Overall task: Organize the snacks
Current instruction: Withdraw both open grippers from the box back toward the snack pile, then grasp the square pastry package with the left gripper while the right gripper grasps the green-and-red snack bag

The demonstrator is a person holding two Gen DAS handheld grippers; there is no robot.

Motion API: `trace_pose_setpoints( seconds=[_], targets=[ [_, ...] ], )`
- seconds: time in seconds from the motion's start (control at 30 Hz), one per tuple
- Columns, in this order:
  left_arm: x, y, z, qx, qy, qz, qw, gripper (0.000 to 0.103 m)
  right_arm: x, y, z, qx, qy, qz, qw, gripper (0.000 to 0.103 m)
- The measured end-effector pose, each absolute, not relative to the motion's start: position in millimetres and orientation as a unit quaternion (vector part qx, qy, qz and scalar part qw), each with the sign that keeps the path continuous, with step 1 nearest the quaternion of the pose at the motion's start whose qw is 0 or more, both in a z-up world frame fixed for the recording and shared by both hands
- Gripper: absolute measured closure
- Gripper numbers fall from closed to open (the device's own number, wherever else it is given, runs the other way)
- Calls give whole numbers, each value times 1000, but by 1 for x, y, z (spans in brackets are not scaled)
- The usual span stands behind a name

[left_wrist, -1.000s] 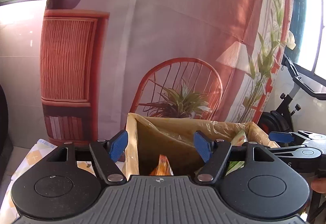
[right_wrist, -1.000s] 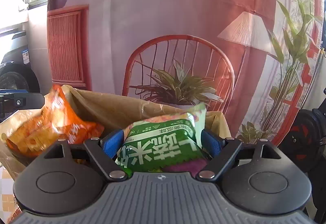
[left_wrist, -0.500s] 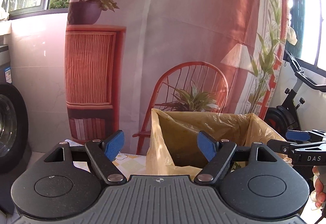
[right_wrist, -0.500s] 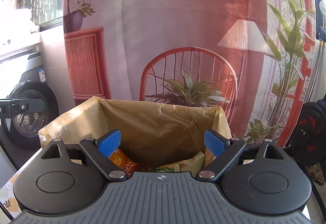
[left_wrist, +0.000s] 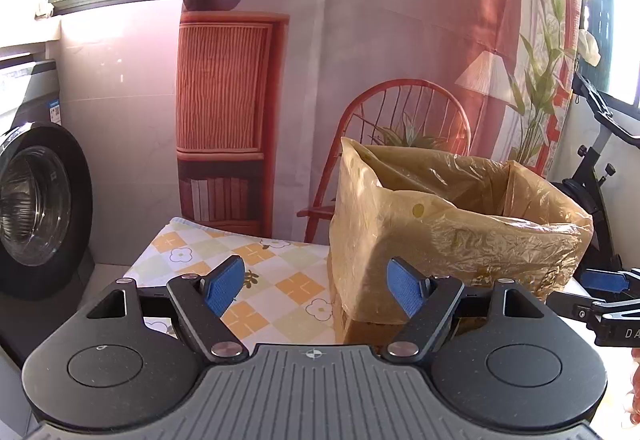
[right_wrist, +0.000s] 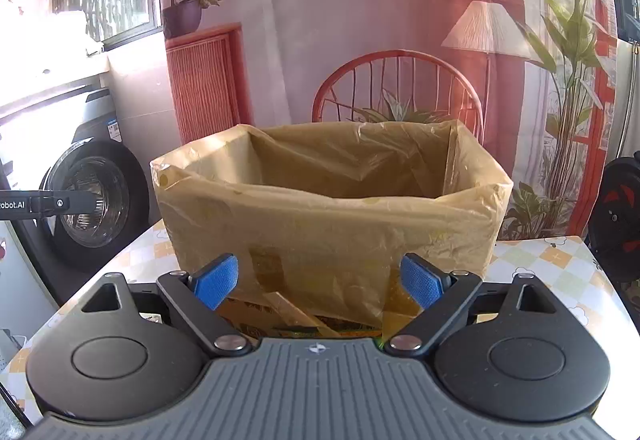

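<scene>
A cardboard box lined with a yellowish plastic bag (right_wrist: 328,224) stands on the table; it also shows in the left wrist view (left_wrist: 440,236). The snacks inside it are hidden from both views. My left gripper (left_wrist: 316,288) is open and empty, in front of the box's left corner. My right gripper (right_wrist: 318,282) is open and empty, in front of the box's near wall. The right gripper's finger (left_wrist: 604,280) shows at the right edge of the left wrist view.
The table has a checkered flower-pattern cloth (left_wrist: 248,272). A washing machine (left_wrist: 36,208) stands to the left. An exercise bike (left_wrist: 600,144) is at the right. A printed backdrop with a red chair hangs behind the table.
Both grippers have pulled back from over the box. The right gripper let go of the green snack bag into the box. The snacks are now out of sight.
</scene>
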State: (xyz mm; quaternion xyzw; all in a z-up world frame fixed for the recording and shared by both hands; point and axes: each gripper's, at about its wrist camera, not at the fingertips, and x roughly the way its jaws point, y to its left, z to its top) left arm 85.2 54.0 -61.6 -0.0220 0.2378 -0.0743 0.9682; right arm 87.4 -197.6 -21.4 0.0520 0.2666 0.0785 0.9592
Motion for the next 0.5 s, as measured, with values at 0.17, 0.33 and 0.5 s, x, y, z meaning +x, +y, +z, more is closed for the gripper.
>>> trace_pose_setpoints(
  seconds=[0.17, 0.33, 0.5],
  targets=[
    [80, 52, -84, -28, 261, -74, 962, 23, 71, -182, -47, 35, 285, 69, 955, 14],
    [76, 53, -104, -26, 279, -68, 957, 23, 70, -174, -72, 55, 317, 63, 945, 14],
    [72, 60, -118, -31, 294, -62, 953, 23, 82, -164, -92, 56, 337, 52, 938, 13]
  ],
)
